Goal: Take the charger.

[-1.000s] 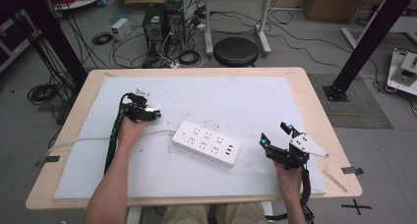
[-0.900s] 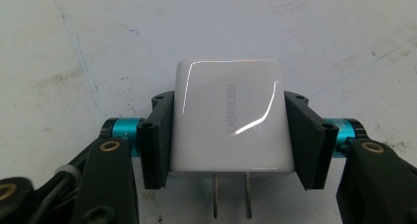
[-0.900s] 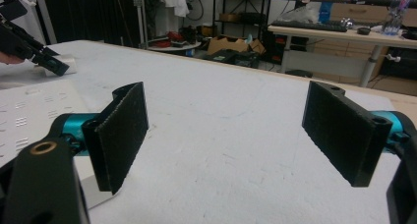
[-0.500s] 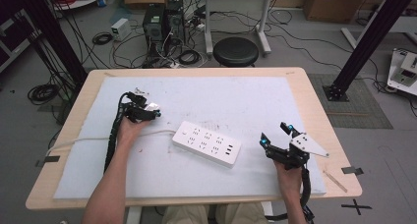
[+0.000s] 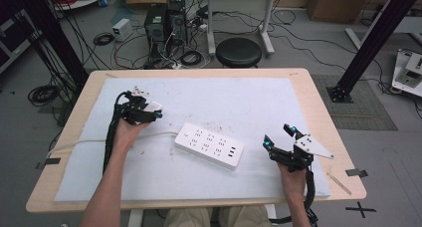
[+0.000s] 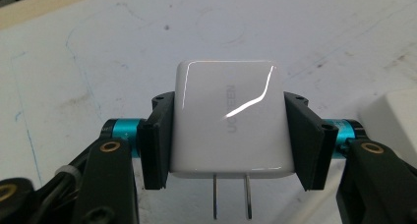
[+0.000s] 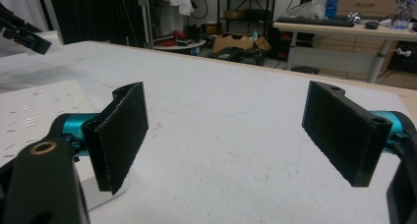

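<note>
Clamping the white charger (image 6: pixel 228 121) by its flanks, prongs toward the camera, the left gripper (image 5: pixel 144 110) probably sits nearer the power strip (image 5: pixel 209 145), whose long axis runs toward the wide-open right gripper (image 5: pixel 279 137)

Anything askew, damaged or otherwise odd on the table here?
Nothing stands out. The power strip lies flat, at a slant, on the white mat, which has only faint scuffs. The left gripper squarely holds a white charger, prongs intact. The right gripper is open.
</note>
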Tool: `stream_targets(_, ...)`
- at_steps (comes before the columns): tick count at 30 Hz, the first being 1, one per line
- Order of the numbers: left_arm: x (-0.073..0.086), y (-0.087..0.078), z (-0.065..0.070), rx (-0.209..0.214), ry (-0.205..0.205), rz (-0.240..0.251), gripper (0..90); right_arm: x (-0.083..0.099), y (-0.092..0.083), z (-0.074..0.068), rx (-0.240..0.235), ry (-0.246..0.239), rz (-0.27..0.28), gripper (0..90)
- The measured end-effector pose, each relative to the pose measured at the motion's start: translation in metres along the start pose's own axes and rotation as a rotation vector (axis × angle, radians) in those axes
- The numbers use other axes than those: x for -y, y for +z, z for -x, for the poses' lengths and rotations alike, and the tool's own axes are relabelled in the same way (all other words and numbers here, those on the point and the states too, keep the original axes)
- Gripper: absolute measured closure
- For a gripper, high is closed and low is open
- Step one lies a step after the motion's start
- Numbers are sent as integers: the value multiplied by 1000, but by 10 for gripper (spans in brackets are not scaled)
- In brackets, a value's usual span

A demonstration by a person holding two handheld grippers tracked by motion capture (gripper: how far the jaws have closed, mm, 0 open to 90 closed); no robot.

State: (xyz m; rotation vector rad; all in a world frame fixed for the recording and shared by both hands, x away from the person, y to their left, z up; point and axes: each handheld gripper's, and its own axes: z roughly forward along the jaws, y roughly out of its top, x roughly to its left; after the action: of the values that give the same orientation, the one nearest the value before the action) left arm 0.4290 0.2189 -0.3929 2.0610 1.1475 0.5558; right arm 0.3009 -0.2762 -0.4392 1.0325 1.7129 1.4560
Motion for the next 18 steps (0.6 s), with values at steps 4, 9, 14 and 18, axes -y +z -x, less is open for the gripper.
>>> stream_targets(4, 0, -9, 11, 18, 5, 35, 424, 0, 0, 0, -5, -4, 0, 180)
stream_targets(9, 7, -17, 24, 27, 15, 53, 424, 0, 0, 0, -7, 1, -4, 180)
stream_targets(14, 14, -29, 35, 31, 25, 89, 424, 0, 1, 0, -11, -3, -8, 180)
stream_targets(18, 18, -44, 49, 34, 42, 129, 424, -1, 1, 1, -16, 5, -7, 180)
